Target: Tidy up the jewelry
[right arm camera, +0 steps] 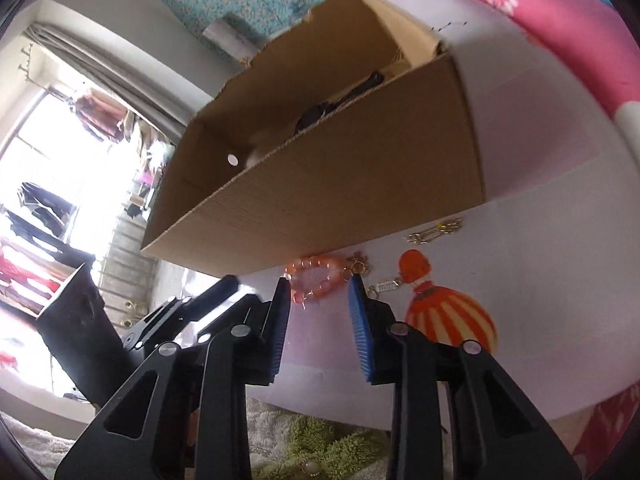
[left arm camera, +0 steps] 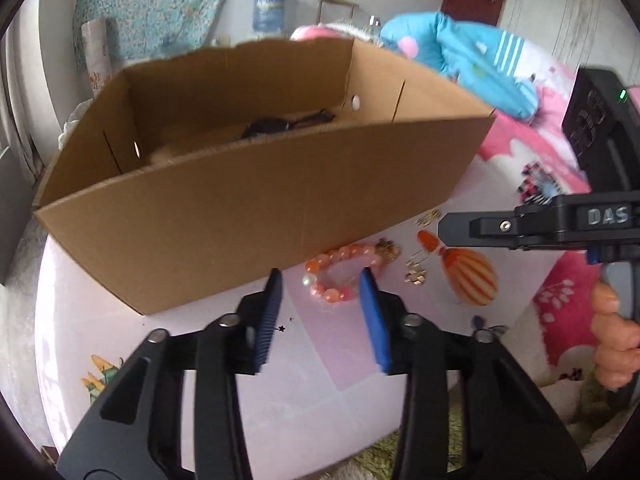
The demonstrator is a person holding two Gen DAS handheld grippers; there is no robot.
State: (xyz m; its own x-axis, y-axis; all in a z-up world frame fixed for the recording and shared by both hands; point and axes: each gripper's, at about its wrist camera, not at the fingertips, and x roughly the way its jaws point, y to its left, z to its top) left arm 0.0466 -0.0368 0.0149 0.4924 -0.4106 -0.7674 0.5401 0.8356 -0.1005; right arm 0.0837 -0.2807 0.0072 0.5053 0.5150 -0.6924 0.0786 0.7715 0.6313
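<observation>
We see an orange-pink beaded bracelet (left arm camera: 338, 276) lying flat on the pale surface (left arm camera: 280, 380), close against the open cardboard box (left arm camera: 256, 216). Small gold pieces (left arm camera: 416, 270) lie scattered just beside it; something dark (left arm camera: 280, 123) rests inside the box.

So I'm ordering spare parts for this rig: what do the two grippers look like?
Both are black plastic. The left gripper and right gripper each carry two ribbed blue pads on angular linkage arms with silver pivot pins. Seen from the left wrist, the right one's body shows raised "DAS" lettering and a green indicator light.
</observation>
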